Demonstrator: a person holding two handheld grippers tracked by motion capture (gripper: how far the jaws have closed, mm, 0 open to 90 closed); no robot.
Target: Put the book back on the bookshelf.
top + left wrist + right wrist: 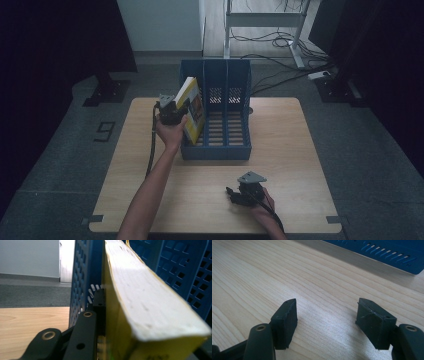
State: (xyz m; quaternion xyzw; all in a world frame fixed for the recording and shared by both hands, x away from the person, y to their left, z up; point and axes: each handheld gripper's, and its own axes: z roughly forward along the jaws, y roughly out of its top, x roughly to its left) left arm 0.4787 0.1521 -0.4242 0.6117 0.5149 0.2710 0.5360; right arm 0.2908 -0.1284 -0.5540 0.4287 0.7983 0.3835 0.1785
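We hold a thick yellow book point(192, 109) in the left claw point(176, 107), whose jaws are clamped on it. In the high view the book tilts, its top leaning toward ten o'clock, and its lower end sits in the leftmost slot of the blue file rack point(235, 145). The rack stands on the wooden bench point(290, 165) at about twelve o'clock from the bench's middle, its three slots open toward us.

In the left gripper view the book point(150, 302) runs away from the camera, its white page edge facing up and its yellow cover along the near end. One black jaw presses flat against the cover on the nine o'clock side, and the blue file rack's point(190, 270) perforated walls rise on both sides of the book.

Our right claw point(235, 196) rests low over the bench at about five o'clock, well apart from the rack. In the right gripper view its pads point(287, 320) stand wide apart with bare wood grain between them, and the rack's front edge point(387, 255) lies at one o'clock.
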